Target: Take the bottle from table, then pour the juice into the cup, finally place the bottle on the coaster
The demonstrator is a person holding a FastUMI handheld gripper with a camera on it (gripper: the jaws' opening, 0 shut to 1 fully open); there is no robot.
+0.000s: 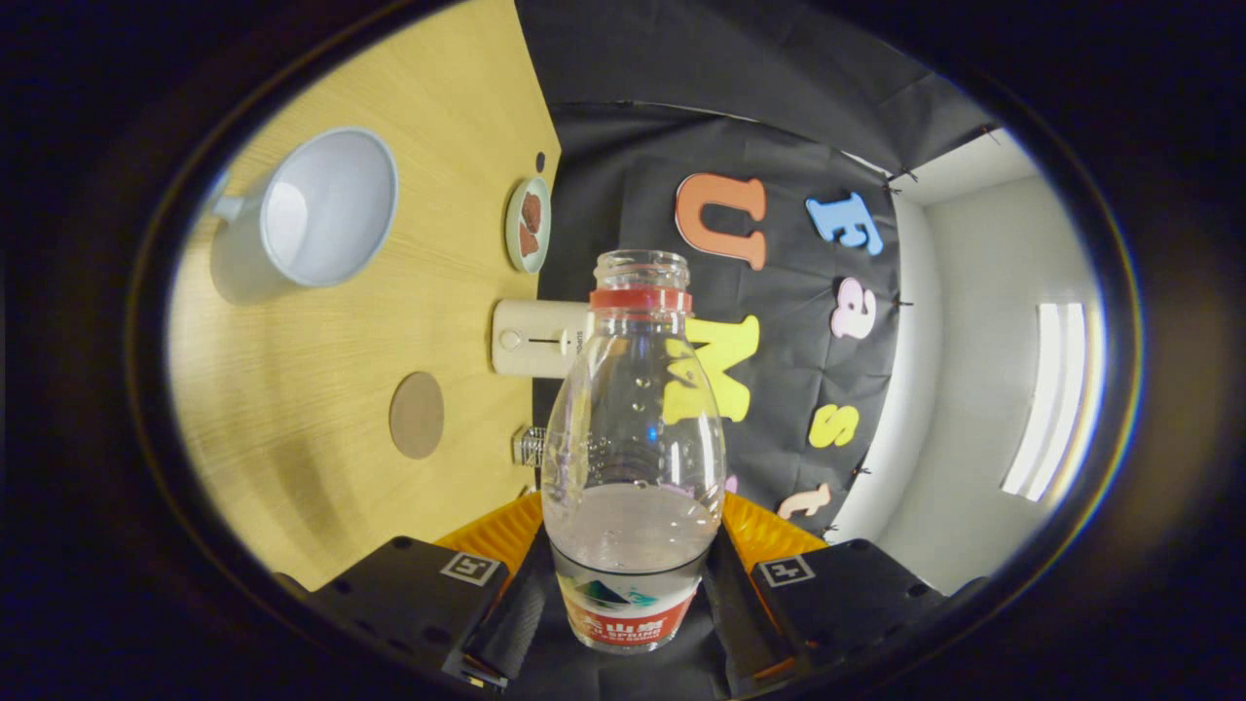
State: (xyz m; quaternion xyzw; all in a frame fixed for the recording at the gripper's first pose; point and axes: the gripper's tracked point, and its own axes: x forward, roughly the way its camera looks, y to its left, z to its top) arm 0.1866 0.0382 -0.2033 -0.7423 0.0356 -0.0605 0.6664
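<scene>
My gripper (631, 584) is shut on a clear plastic bottle (633, 458), both fingers pressing its labelled lower body. The bottle has a red neck ring and no cap, and clear liquid fills its lower part. The view is rolled sideways, so the wooden table (321, 389) stands like a wall beside the bottle. A white cup (311, 209) with a handle stands on the table, its open mouth toward me, off to the side beyond the bottle's neck. A round brown coaster (417, 415) lies on the table nearer the fingers, apart from the bottle.
A small plate (529, 224) with brown pieces on it lies near the table's far edge. A white box-shaped device (538, 338) sits behind the bottle's neck at that edge. A small clear faceted object (529, 445) lies below it. Black cloth wall stands beyond.
</scene>
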